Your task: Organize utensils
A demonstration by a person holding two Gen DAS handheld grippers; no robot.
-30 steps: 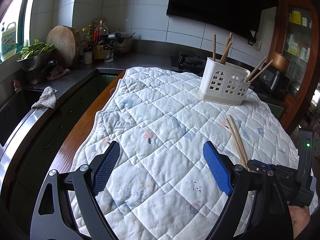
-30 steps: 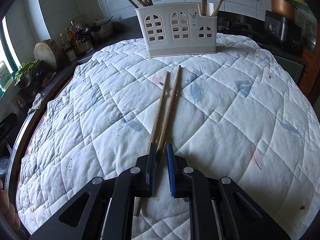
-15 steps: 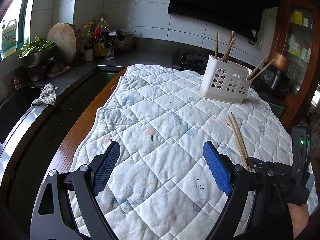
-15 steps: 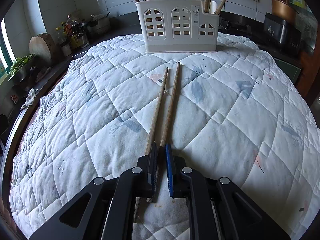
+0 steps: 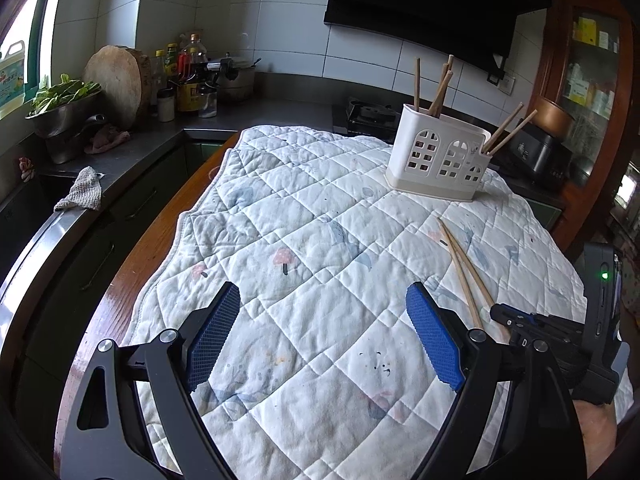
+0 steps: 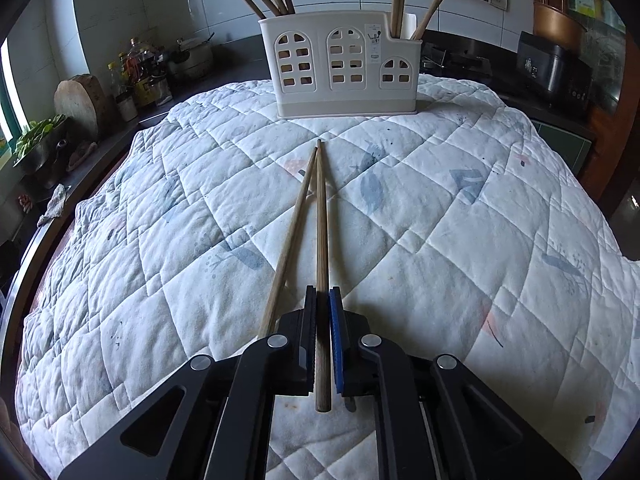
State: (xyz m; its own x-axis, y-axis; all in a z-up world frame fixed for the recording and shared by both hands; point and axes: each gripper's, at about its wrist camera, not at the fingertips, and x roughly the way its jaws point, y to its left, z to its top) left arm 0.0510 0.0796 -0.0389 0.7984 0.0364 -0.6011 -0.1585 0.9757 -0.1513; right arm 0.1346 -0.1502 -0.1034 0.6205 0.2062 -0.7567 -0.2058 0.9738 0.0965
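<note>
My right gripper [image 6: 323, 300] is shut on one wooden chopstick [image 6: 321, 216], which points forward at the white utensil holder [image 6: 340, 68]. A second chopstick [image 6: 292, 232] lies on the quilted cloth [image 6: 480, 220] just left of it, their far tips touching. The holder has several chopsticks standing in its end compartments. In the left wrist view my left gripper [image 5: 324, 336] is open and empty above the cloth [image 5: 280, 220]; the holder [image 5: 438, 160] stands at the far right, the two chopsticks [image 5: 460, 264] and the right gripper [image 5: 508, 320] at right.
A dark counter at left holds a wooden chopping block [image 5: 118, 84], bottles [image 5: 188, 76], a bowl of greens [image 5: 64, 108] and a rag [image 5: 82, 192]. The table's wooden edge [image 5: 160, 232] shows left of the cloth. A stove and cabinet stand behind the holder.
The right gripper has closed on the right-hand chopstick and lifted its near end; that chopstick now sits between the pads, the other beside them. The left gripper has risen slightly and stays open.
</note>
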